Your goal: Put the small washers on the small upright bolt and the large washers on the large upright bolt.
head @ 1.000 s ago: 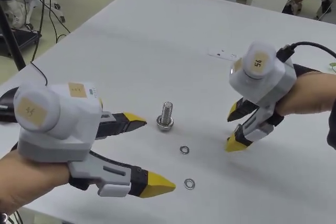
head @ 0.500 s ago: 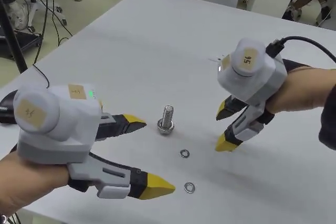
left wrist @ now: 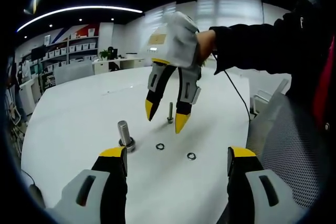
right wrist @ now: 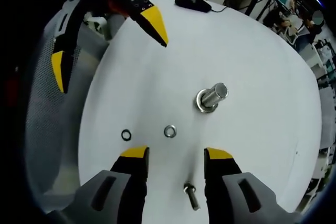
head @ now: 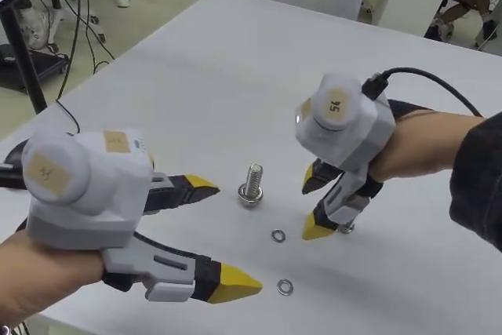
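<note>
Neither claw holds anything, so the task looks to be at its first pick-up: two washers lie flat on the white worktop (head: 235, 76) and I see none threaded on the small bolt. The right claw (head: 310, 205) hangs tips-down with its jaws apart. The nearer washer (right wrist: 169, 130) lies just ahead of its tips and slightly left of the gap, and the second washer (right wrist: 126, 135) lies further left, outside the left jaw. The small upright bolt (right wrist: 190, 195) stands between the two jaws, behind the tips and close under the claw body. The large upright bolt (right wrist: 211, 97) stands ahead and to the right, well clear. The left claw (head: 220, 233) is also spread wide and empty, with both washers in front of its gap. The next move probably calls for lowering the right tips astride the nearer washer and pinching its thin edge, without knocking the small bolt.
</note>
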Motion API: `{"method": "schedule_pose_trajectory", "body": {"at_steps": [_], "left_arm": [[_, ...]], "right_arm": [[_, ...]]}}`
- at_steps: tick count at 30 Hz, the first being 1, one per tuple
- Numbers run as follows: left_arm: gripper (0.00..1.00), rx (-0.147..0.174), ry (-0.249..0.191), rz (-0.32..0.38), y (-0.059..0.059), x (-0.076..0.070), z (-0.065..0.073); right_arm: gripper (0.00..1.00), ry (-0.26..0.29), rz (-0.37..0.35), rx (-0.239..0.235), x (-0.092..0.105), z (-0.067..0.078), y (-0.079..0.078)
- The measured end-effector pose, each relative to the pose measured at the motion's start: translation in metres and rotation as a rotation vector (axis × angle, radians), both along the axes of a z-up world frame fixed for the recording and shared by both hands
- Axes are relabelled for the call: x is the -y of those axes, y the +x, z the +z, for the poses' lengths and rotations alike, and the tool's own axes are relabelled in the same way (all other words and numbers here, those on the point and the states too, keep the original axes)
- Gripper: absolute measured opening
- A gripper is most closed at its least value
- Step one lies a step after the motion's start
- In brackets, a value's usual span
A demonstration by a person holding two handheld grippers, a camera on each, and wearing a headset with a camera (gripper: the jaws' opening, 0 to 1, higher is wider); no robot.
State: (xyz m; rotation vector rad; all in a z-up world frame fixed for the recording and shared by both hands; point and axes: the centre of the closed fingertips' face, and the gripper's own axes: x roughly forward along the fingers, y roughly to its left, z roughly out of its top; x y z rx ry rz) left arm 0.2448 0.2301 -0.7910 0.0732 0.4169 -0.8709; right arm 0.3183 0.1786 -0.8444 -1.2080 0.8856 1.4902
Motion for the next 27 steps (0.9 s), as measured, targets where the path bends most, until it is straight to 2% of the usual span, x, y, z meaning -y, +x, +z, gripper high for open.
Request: {"method": "schedule_pose_trajectory", "body": {"at_steps": [13,27], "left_arm": [[0.78,0.008,-0.004,0.02,-0.003,-0.005,0.0],[0.78,0.01,-0.004,0.036,-0.01,-0.009,0.0]], "right_arm": [[0.4,-0.031,0.028,-0.03,-0.013,-0.019,-0.009],[0.36,-0.058,0.022,-0.036,-0.014,-0.034,-0.013]]}}
